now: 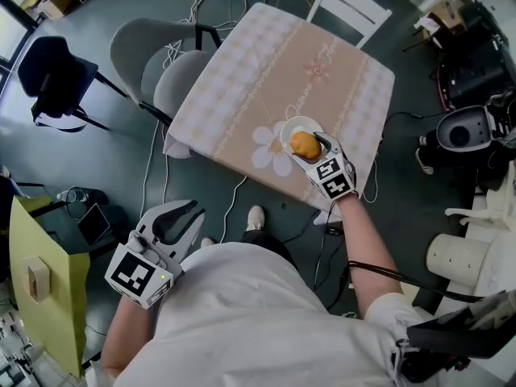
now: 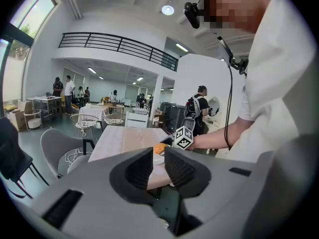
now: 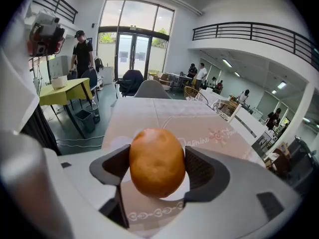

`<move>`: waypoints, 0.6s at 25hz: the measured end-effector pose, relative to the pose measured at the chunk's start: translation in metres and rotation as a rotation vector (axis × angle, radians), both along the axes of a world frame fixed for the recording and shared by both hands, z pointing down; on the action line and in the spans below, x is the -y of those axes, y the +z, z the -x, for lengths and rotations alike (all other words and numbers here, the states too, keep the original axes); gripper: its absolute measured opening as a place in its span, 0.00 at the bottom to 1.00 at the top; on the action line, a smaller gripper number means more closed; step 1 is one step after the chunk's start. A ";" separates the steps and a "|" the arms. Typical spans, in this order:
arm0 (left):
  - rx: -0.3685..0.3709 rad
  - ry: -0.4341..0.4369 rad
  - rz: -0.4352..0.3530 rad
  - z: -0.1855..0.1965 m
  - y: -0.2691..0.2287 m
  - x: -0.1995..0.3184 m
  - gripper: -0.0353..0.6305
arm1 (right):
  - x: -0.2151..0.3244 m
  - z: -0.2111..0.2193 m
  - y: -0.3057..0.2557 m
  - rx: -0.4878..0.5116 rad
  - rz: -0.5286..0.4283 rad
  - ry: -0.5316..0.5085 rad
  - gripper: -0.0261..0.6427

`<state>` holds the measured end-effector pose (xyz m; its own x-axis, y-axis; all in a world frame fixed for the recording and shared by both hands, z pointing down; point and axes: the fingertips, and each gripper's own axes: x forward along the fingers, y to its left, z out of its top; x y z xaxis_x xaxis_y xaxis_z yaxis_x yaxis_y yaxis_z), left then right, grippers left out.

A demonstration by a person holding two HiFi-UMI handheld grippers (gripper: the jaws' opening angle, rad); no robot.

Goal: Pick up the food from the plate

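An orange-brown, egg-shaped piece of food [image 1: 303, 144] sits over a small white plate [image 1: 300, 125] near the front edge of the table [image 1: 266, 63]. My right gripper [image 1: 310, 147] is shut on it. In the right gripper view the food [image 3: 157, 162] fills the gap between both pads, and the plate [image 3: 117, 142] shows underneath. I cannot tell whether the food still touches the plate. My left gripper [image 1: 187, 214] hangs low by the person's left side, away from the table. In its own view my left gripper [image 2: 158, 166] is shut and holds nothing, with only a narrow slit between the pads.
A checked, floral cloth covers the table. A grey chair [image 1: 153, 55] stands at its left side and a white chair [image 1: 347, 6] at the far end. A yellow cabinet [image 1: 40, 289] is at lower left, and machines [image 1: 463, 131] and cables are on the floor at right.
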<state>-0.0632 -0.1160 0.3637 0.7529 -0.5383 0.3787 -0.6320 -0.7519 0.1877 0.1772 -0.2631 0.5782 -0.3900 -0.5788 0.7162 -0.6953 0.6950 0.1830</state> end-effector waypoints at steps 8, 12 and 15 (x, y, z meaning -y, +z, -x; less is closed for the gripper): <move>-0.011 0.074 -0.038 0.029 0.001 -0.034 0.08 | -0.042 0.022 -0.040 0.033 -0.051 0.085 0.56; -0.026 0.142 -0.052 0.040 0.002 -0.054 0.07 | -0.065 0.040 -0.064 0.051 -0.094 0.107 0.56; -0.038 0.176 -0.054 0.050 0.001 -0.069 0.07 | -0.087 0.054 -0.084 0.063 -0.115 0.125 0.56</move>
